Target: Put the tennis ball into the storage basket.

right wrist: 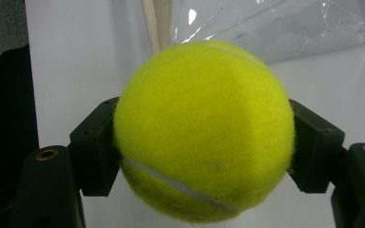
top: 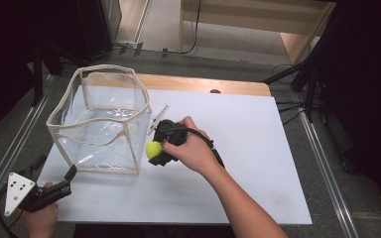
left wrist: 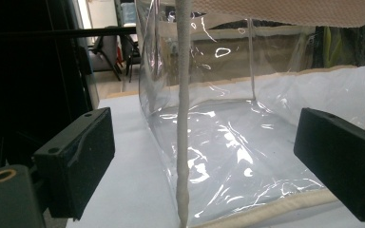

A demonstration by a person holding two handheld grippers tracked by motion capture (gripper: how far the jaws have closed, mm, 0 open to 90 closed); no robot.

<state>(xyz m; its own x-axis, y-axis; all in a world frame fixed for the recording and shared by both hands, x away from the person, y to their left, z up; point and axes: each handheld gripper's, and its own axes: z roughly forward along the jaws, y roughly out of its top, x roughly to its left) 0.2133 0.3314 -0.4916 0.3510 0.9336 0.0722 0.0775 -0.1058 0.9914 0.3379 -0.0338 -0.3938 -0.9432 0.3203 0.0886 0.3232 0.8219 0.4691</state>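
Observation:
A yellow-green tennis ball is clamped between the two black jaws of my right gripper, lifted off the white table just to the right of a clear plastic box with a cream fabric trim. My left gripper stands open at the table's front left corner, its jaws wide apart. It points at the near corner seam of the clear plastic box, with nothing between the pads.
The box is open at the top and stands at the table's left half. A wooden board lies along the table's far edge. Metal rails run down both sides, and dark tripod legs stand at the back right.

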